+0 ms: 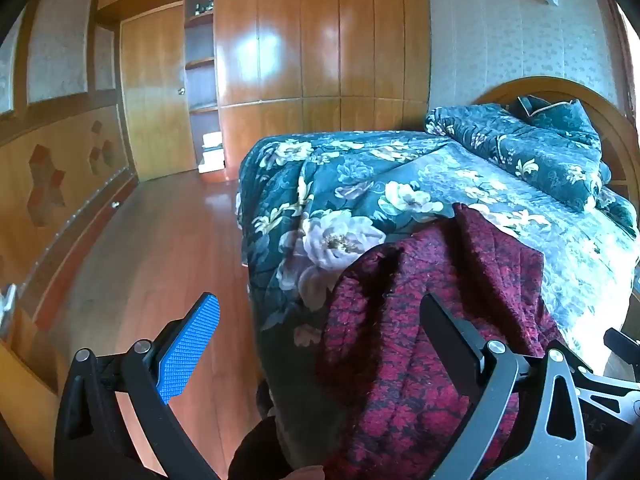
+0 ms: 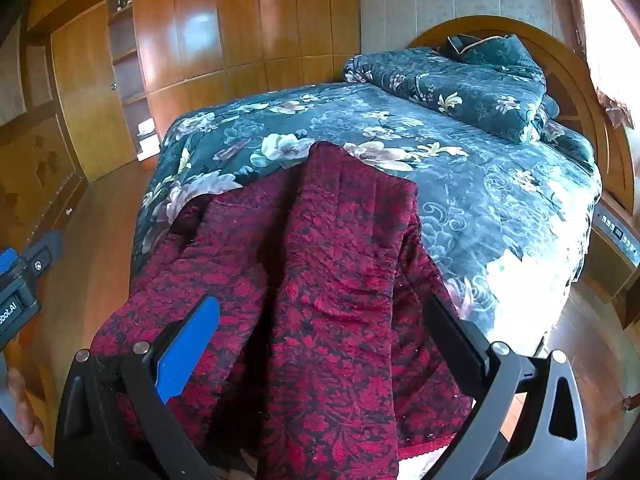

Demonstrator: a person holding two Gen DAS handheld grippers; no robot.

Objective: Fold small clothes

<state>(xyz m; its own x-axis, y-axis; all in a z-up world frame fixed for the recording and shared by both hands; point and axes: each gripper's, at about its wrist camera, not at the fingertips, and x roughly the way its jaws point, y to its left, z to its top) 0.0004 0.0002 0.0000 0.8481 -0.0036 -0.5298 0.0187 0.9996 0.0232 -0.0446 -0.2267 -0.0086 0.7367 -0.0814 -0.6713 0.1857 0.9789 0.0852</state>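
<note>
A dark red patterned garment (image 2: 328,280) lies crumpled on the near corner of the bed (image 2: 500,208), partly draped over its edge. It also shows in the left wrist view (image 1: 420,320). My right gripper (image 2: 320,320) is open, its fingers spread above the garment, holding nothing. My left gripper (image 1: 320,320) is open and empty at the bed's left corner, its blue pad (image 1: 192,344) over the floor and its black finger (image 1: 448,332) over the garment. The left gripper's body shows at the left edge of the right wrist view (image 2: 20,280).
The bed has a teal floral cover (image 1: 340,184) and a folded quilt (image 2: 460,88) by the wooden headboard (image 2: 560,60). Wooden wardrobes (image 1: 320,40) and a shelf niche (image 1: 202,80) line the far wall. Wooden floor (image 1: 160,248) lies left of the bed.
</note>
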